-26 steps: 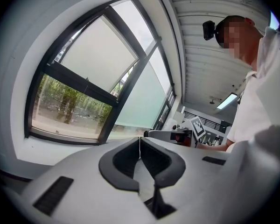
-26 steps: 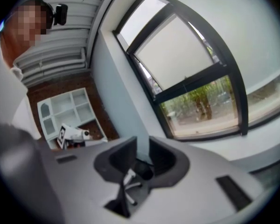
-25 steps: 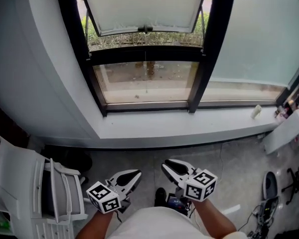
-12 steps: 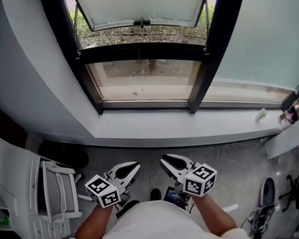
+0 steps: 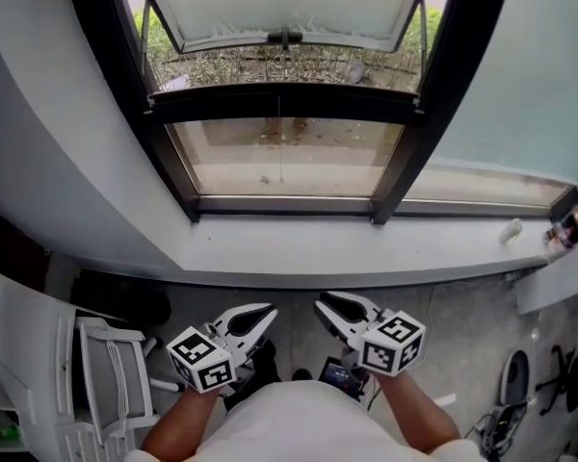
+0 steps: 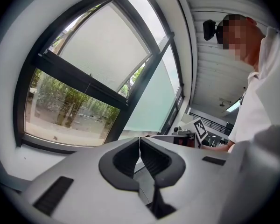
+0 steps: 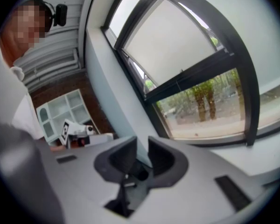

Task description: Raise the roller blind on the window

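Jaws clenched empty on the left gripper [image 5: 268,310], parted empty on the right gripper [image 5: 322,303], the thin vertical cord [image 5: 279,142] hangs ahead and above, midway between both.

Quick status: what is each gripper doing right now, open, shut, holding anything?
Left gripper: shut, jaws together, nothing between them.
Right gripper: open, jaws apart, nothing between them.

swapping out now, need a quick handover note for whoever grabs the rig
Left gripper: shut, empty, low by the body.
Right gripper: jaws slightly apart, empty, also low.
Blind: seemingly the pale sheet over the right pane, down nearly to the sill. A thin cord hangs at the middle pane.
Done: nothing yet.
To do: reach the window, raise the blind.
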